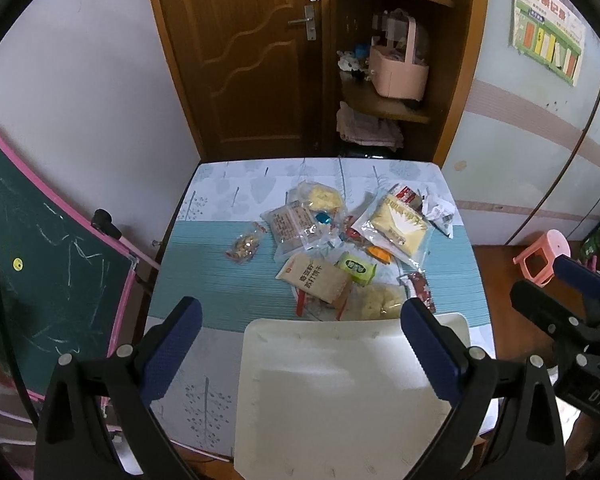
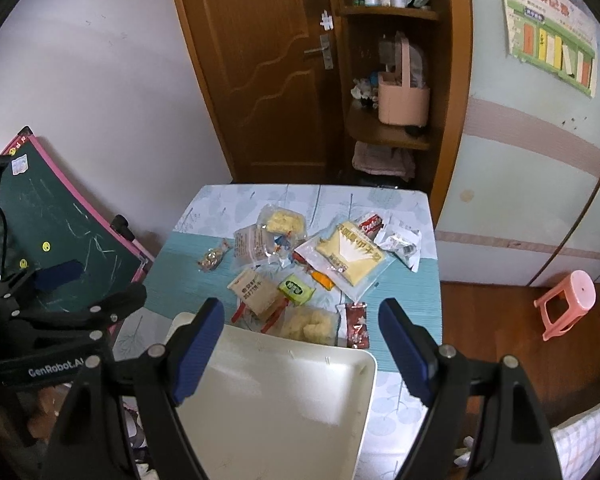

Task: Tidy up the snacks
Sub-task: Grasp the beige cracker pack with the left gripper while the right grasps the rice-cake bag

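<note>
A pile of wrapped snacks lies on a small table (image 1: 204, 264) with a teal cloth: a beige cracker pack (image 1: 314, 282), a green packet (image 1: 358, 267), a large yellow-and-white bag (image 1: 396, 226), a clear biscuit pack (image 1: 294, 226), a small candy bag (image 1: 244, 248) and a red sachet (image 1: 420, 288). An empty white tray (image 1: 340, 392) sits at the table's near edge. My left gripper (image 1: 300, 316) is open above the tray's far rim. My right gripper (image 2: 302, 318) is open above the tray (image 2: 276, 400), just short of the cracker pack (image 2: 254, 292) and the red sachet (image 2: 358, 324).
A green chalkboard (image 1: 40, 264) with a pink frame leans left of the table. A wooden door (image 1: 252, 60) and corner shelves with a pink basket (image 1: 398, 74) stand behind. A pink stool (image 2: 568, 304) stands on the floor at the right.
</note>
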Demonstrator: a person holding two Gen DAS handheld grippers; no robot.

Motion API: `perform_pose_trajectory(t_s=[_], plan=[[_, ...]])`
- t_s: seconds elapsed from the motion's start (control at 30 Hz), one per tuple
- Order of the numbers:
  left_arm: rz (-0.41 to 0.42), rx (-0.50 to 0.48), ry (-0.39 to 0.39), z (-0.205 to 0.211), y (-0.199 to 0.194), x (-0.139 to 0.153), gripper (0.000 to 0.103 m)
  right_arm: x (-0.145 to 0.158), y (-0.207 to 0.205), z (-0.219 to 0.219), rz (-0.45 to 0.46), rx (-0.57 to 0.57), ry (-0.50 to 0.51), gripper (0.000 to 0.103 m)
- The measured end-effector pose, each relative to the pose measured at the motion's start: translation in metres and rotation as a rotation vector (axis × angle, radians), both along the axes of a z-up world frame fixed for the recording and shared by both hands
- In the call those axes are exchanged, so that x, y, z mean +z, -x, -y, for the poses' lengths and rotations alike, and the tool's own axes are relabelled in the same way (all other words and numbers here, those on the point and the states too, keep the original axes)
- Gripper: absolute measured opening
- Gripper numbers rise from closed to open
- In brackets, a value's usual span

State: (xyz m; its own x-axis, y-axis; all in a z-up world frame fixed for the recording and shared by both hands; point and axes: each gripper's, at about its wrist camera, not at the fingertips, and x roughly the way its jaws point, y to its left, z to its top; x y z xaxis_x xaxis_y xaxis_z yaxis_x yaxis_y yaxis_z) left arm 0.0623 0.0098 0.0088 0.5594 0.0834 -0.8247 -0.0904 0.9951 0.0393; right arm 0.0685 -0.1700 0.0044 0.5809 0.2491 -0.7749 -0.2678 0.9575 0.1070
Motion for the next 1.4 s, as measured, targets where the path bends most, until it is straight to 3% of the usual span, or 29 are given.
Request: perform_pose_trajectory(t_s=[0.37, 0.5, 0.73, 1.0, 1.23, 1.4], plan=[[-0.120, -0.002, 0.037, -0.037, -0.051, -0.052, 0.099, -0.061, -0.055, 0.019, -0.184, -0.049, 0.009, 0.080], [-0.189, -0.031, 0.077, -0.047, -0.083, -0.084, 0.099, -0.090, -0.084, 0.029, -0.269, -0.076, -0.010, 0.080], [-0.351, -0.035, 0.176, -0.051, -0.135, -0.156, 0.099, -0.163, -0.131, 0.026, -0.497, -0.107, -0.070, 0.080], [-0.498, 0.078, 0.314, -0.049, -0.174, -0.220, 0.099, -0.221, -0.145, -0.011, -0.641, -0.077, -0.051, 0.080], [-0.552, 0.186, 0.315, -0.049, -0.195, -0.250, 0.099, -0.253, -0.148, -0.040, -0.698, -0.066, 0.024, 0.080], [-0.581, 0.264, 0.335, -0.052, -0.206, -0.266, 0.099, -0.271, -0.149, -0.058, -0.708, -0.070, 0.130, 0.082]])
